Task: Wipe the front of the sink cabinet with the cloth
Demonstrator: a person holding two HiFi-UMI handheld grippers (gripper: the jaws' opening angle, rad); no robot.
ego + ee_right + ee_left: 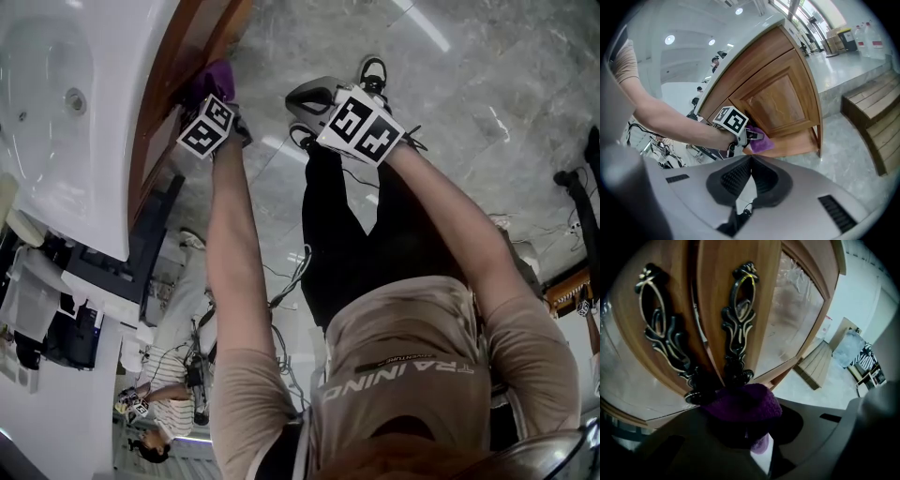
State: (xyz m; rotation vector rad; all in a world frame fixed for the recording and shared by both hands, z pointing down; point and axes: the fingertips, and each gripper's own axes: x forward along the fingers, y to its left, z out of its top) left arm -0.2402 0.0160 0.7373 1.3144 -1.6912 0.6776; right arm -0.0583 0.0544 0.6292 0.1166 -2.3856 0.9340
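A purple cloth (216, 81) is pressed against the wooden front of the sink cabinet (175, 86), and my left gripper (219, 94) is shut on it. In the left gripper view the cloth (743, 408) bulges from the left gripper (746, 430) just below two ornate dark door handles (739, 319) on the cabinet doors (766, 301). The right gripper view shows the cabinet (776, 96), the cloth (762, 144) and the left gripper (751, 135) low on it. My right gripper (315, 95) hangs apart over the floor, and in its own view this gripper (751, 160) is shut and holds nothing.
The white sink (66, 103) tops the cabinet. Grey marble floor (487, 84) lies below, with the person's shoes (373, 71) on it. Wooden steps (876, 117) stand right of the cabinet. Another person in a striped shirt (175, 361) stands near cables at the lower left.
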